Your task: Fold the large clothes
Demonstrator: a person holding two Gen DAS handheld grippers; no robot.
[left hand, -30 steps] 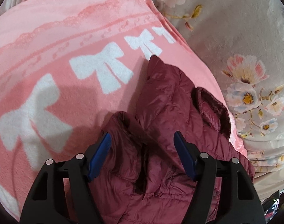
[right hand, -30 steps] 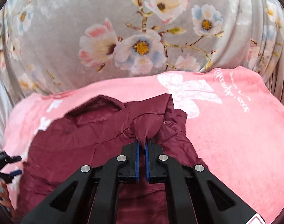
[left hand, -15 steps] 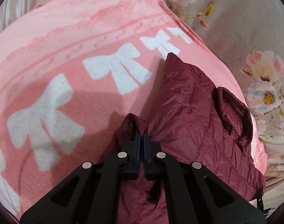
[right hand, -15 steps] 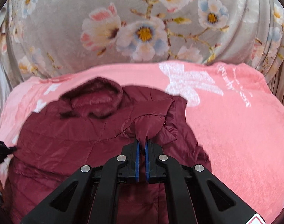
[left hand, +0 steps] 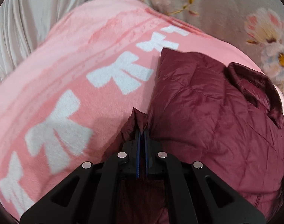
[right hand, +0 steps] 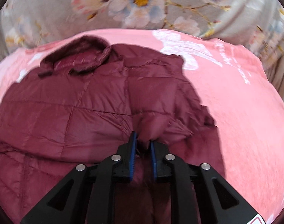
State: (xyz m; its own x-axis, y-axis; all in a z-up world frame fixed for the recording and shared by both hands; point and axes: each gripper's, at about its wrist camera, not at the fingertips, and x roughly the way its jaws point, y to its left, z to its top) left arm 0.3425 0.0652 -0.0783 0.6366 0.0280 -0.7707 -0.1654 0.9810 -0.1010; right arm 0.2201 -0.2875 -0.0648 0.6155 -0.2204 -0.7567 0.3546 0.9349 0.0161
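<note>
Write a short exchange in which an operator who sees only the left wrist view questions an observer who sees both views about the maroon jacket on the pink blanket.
Operator: In my view the left tool is shut on a fold of the maroon jacket. What is the right tool doing?
Observer: Its jaws have just been opening, and a bunch of jacket fabric fills the gap between them.
Operator: What lies beyond the jacket on that tool's side?
Observer: Bare pink blanket, printed there with a large white bow and white lettering.
</note>
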